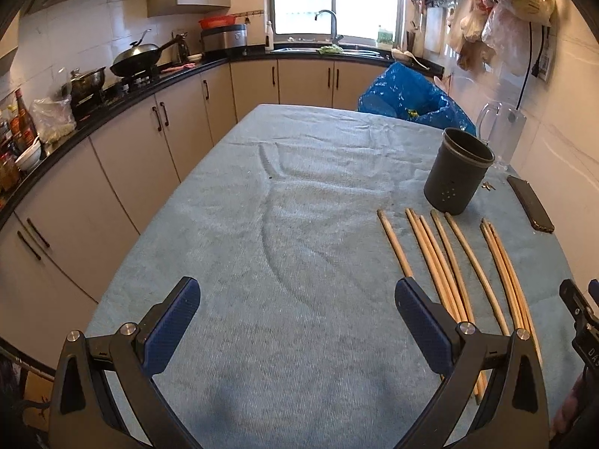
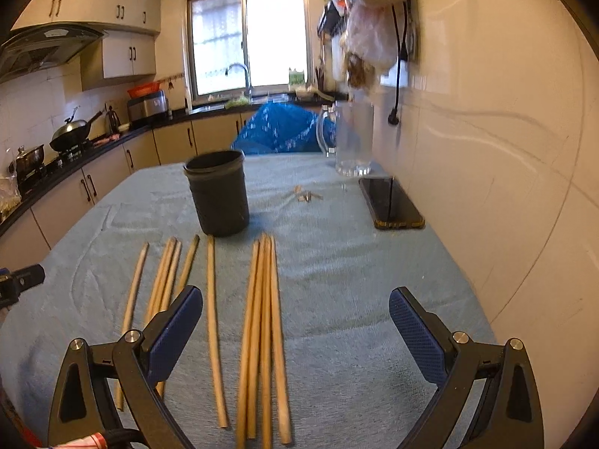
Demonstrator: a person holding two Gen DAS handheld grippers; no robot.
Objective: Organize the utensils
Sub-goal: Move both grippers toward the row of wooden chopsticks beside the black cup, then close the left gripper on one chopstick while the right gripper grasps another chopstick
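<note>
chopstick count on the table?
9 chopsticks on the blue cloth, before the dark holder: one far left, a trio, one single, then four bunched. Tongs cover some lower ends, so more could be hidden.

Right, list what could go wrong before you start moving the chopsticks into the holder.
1. The chopsticks lie bunched and touching, so the open right gripper may pick up several at once or scatter them.
2. The dark holder stands loose on the wrinkled cloth; a push could tip it.
3. The glass mug and phone sit close by.
</note>
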